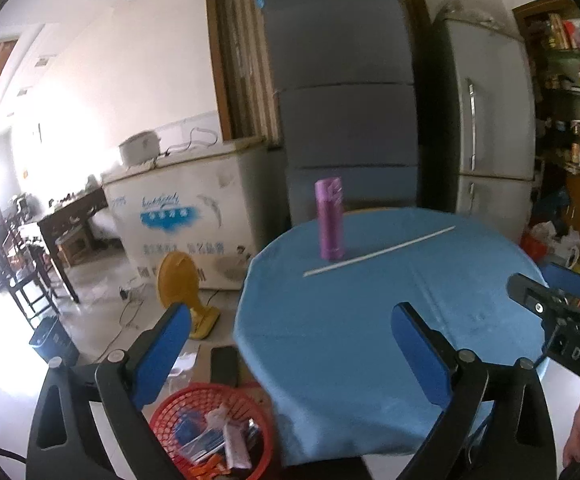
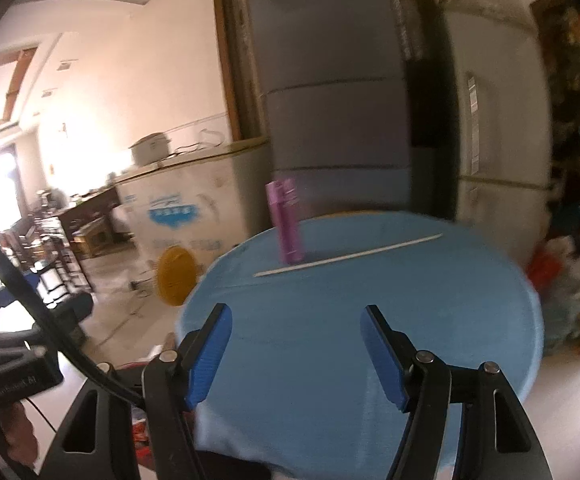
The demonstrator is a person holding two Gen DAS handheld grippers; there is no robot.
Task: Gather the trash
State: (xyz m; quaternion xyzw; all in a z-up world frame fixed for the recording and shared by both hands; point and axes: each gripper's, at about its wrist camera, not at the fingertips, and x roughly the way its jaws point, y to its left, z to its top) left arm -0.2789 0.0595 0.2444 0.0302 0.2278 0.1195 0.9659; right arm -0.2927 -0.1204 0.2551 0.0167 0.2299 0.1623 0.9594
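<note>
A round table with a blue cloth [image 1: 370, 320] [image 2: 330, 300] carries an upright purple bottle [image 1: 330, 220] [image 2: 285, 224] and a long thin white stick [image 1: 378, 252] [image 2: 350, 256]. On the floor at the table's near left stands a red mesh basket [image 1: 165, 412] holding wrappers and paper scraps. My left gripper [image 1: 290, 316] hangs wide open above the table's near edge, with nothing between its blue pads. My right gripper [image 2: 296, 316] is open and empty over the cloth; its body [image 1: 562, 312] shows at the right of the left wrist view.
Behind the table stand a tall grey fridge [image 1: 342, 92], a silver fridge [image 1: 486, 120] and a white chest freezer [image 1: 185, 216]. A yellow fan [image 1: 179, 280] and cables lie on the floor at left. Dark chairs [image 1: 13, 264] and shelves [image 1: 574, 92] line the sides.
</note>
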